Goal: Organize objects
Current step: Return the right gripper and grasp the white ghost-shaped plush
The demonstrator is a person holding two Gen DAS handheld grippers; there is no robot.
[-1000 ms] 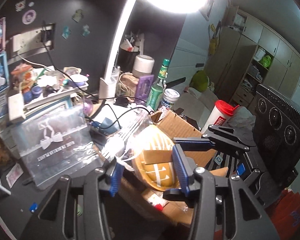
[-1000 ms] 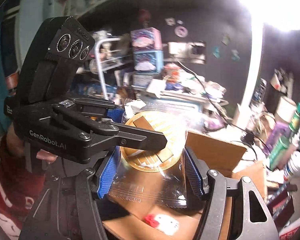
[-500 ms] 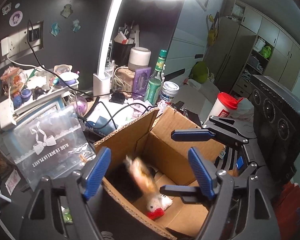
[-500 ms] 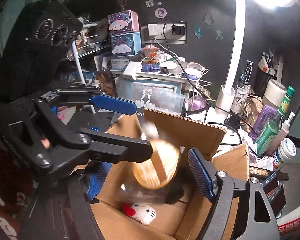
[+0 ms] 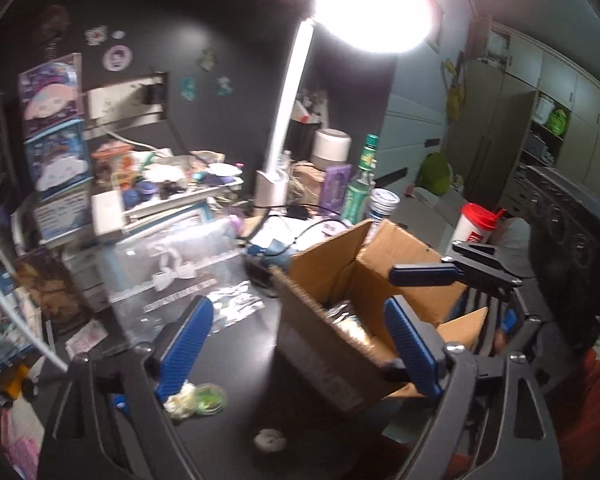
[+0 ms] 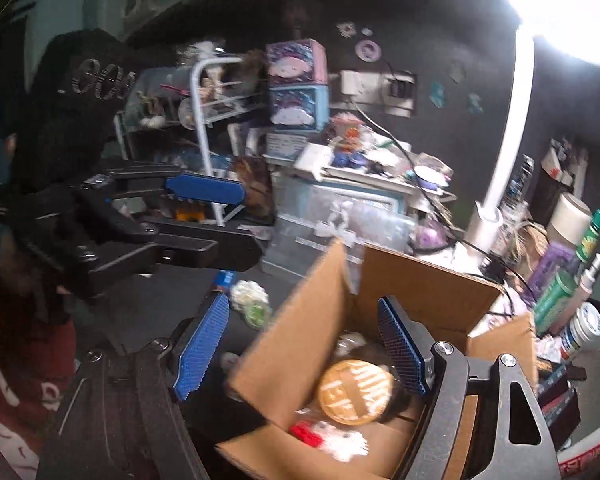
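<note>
A second ago my two claws held the round gold-brown disc in its clear crinkly wrapper (image 6: 356, 392) between them; now it lies flat in the bottom of the open brown cardboard box (image 6: 296, 344), beside a small white plush toy with a red bow (image 6: 336, 440). That item is stowed, I judge, and I am free for the next one.

My right claw (image 6: 304, 346) is spread wide and empty, one blue pad (image 6: 400, 346) hanging over the box and the other outside its near wall. My left claw (image 5: 300, 342) is just as wide, holding nothing, and has swung off toward the dark desk.

The disc shows pale stripes and a tan band across its face, glossy under the film. On the desk near the box lies a small whitish-green crumpled thing (image 5: 196, 398), a likely next pick.
</note>
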